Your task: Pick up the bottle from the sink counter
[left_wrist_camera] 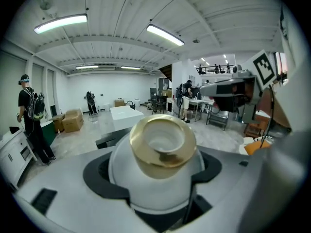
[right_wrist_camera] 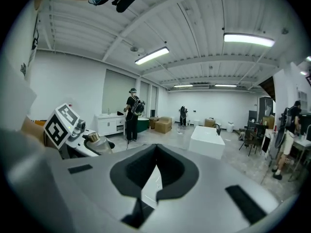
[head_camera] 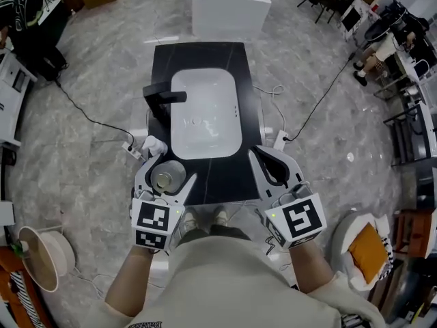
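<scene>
Evidently the grasp is made: left claw is shut on the bottle, a white round-shouldered body with a gold neck, seated in the dark cut-outs of both jaws. In the head view it sits over the front-left corner of the black counter, just beside the white basin and short of the black tap. Cannot tell whether its base has cleared the surface. Right claw has its 2 jaws together, nothing between, hanging over the front-right corner. Judgement: the step in hand is the lift. Best done straight up, bottle upright, squeeze steady, since the smooth rounded shoulder could slip. Stay clear of the tap spout, and leave the right claw parked out of the way.
</scene>
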`<action>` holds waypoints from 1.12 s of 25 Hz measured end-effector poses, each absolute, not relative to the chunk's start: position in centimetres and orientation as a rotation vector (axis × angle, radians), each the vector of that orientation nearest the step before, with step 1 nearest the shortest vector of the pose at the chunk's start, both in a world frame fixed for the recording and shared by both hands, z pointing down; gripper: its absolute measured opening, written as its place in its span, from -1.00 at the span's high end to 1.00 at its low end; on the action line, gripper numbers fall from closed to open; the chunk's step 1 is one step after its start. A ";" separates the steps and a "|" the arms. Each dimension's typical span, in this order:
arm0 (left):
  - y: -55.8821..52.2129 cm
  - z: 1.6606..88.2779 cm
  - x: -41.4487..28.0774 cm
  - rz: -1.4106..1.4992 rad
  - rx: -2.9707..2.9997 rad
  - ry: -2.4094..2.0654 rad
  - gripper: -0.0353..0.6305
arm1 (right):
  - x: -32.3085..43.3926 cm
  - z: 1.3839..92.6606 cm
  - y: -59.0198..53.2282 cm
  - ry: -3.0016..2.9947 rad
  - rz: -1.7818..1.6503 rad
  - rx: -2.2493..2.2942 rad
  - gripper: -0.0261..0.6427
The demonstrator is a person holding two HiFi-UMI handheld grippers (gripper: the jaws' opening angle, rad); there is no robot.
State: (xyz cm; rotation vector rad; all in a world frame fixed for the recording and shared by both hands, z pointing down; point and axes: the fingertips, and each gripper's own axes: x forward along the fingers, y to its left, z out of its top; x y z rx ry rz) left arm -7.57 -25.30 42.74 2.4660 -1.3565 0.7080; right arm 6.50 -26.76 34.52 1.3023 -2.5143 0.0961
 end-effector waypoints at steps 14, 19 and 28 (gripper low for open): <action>-21.4 41.0 -7.8 0.781 2.524 -1.302 -0.14 | 5.2 36.3 -23.7 -2.523 0.200 1.279 0.93; -20.9 42.7 -8.0 0.805 2.493 -1.278 -0.14 | 4.1 39.7 -22.9 -2.484 0.259 1.205 0.93; -20.7 42.2 -7.7 0.801 2.496 -1.283 -0.14 | 4.2 39.7 -22.3 -2.499 0.286 1.201 0.93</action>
